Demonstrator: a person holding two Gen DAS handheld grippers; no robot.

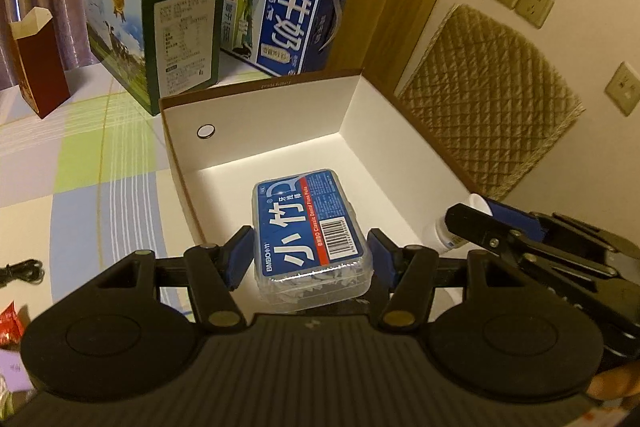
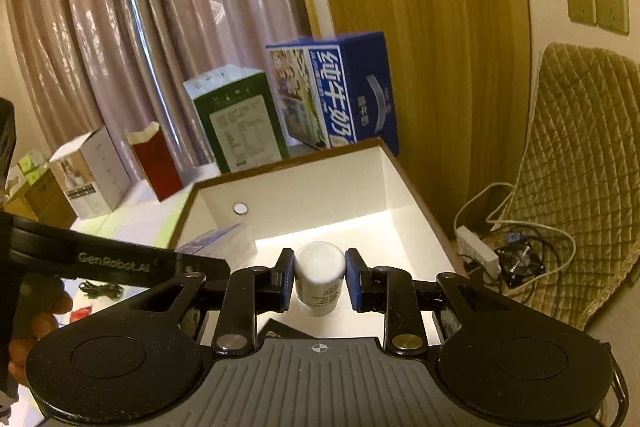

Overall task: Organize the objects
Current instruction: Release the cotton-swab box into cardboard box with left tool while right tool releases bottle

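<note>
Now | my left gripper (image 1: 310, 255) fingers clamp the floss-pick case (image 1: 310, 227) over the open white box (image 1: 260, 99), ready to drop it in | my right gripper (image 2: 320, 277) fingers squeeze a white bottle (image 2: 319, 275), seemingly also above that box | tabletop (image 1: 80, 167) clutter waits.

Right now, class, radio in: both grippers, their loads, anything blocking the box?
Left gripper shut on floss box. Right gripper shut on white bottle. Both over open white box; nothing blocking.
</note>
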